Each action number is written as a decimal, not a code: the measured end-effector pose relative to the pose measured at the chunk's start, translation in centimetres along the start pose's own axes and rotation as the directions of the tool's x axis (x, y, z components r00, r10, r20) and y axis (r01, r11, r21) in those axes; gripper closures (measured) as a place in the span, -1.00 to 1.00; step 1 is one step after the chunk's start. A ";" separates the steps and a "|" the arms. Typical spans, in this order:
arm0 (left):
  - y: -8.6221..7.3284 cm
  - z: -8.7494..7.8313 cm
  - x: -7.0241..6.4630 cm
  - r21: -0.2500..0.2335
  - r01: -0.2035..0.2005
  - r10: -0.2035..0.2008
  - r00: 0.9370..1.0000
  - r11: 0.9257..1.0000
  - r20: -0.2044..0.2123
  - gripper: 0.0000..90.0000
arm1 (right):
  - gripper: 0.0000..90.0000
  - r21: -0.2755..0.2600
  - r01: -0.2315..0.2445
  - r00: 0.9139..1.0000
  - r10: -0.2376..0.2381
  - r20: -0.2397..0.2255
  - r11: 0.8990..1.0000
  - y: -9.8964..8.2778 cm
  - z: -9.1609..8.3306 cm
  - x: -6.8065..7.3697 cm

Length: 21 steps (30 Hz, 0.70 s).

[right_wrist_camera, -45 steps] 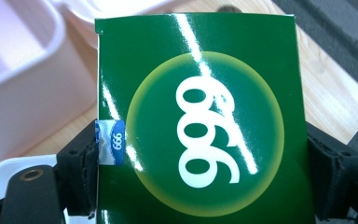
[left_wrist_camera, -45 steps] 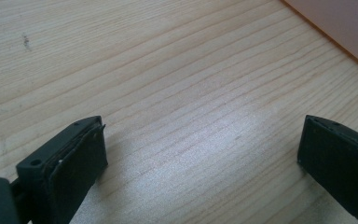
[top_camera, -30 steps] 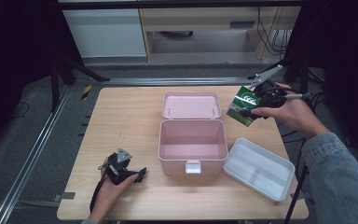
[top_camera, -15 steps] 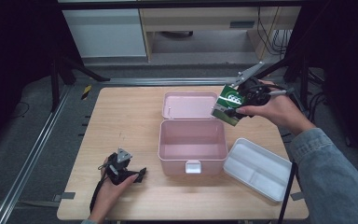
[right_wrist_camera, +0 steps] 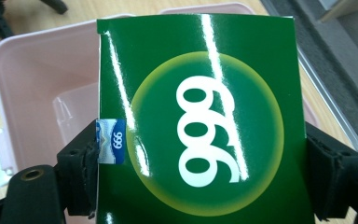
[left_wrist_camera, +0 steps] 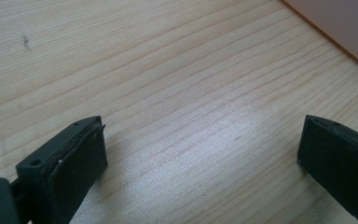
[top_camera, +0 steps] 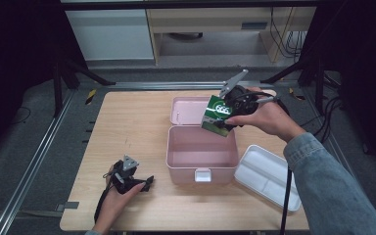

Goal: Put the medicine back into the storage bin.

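The job looks about midway: the green box (top_camera: 216,115) is already lifted off the bench (top_camera: 132,127) and held in the right tongs (top_camera: 229,116), just right of centre in the high view, tilted in the air over the far right corner of the open pink case (top_camera: 201,152); it is not yet inside. What seems left is to lower it into the case's empty well and let go; whether the white divided tray (top_camera: 267,176), lying at lower right beside the case, goes in afterwards I cannot tell. The case's lid (top_camera: 188,108) lies open flat behind it, toward the top of the frame.

In the right gripper view the jaws are closed on the box's two side edges, with the pink case below it; the box face carries a yellow-ringed circle with white "999" printed large, and a small blue and white tab at its left edge repeats "999".

The left tongs (top_camera: 144,183) rest at lower left on the bench, jaws spread wide with nothing between them.
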<state>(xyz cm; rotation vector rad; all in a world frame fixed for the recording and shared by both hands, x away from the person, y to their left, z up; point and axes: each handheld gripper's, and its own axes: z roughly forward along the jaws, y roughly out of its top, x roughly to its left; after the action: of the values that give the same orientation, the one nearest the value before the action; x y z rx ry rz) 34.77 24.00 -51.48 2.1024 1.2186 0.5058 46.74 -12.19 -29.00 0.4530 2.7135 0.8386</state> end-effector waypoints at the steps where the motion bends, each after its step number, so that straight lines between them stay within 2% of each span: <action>1: 0.0 0.0 0.0 0.001 -0.001 0.001 1.000 1.000 -0.001 -0.99 | -0.62 0.000 0.000 1.000 0.000 0.000 1.000 0.0 0.0 0.0; 5: 0.0 0.0 0.0 0.000 -0.001 0.001 1.000 1.000 0.000 -0.99 | -0.62 -0.008 0.026 0.999 -0.026 -0.021 1.000 1.2 1.0 0.8; 21: 0.0 0.0 0.0 0.001 -0.002 0.002 1.000 1.000 0.001 -0.99 | -0.62 0.023 0.077 0.995 -0.075 -0.066 0.997 2.5 3.7 2.4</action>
<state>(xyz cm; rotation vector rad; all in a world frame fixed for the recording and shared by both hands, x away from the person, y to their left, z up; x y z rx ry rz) 34.78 23.99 -51.47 2.1042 1.2169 0.5053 46.30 -7.47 -30.81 0.3306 2.7847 0.8122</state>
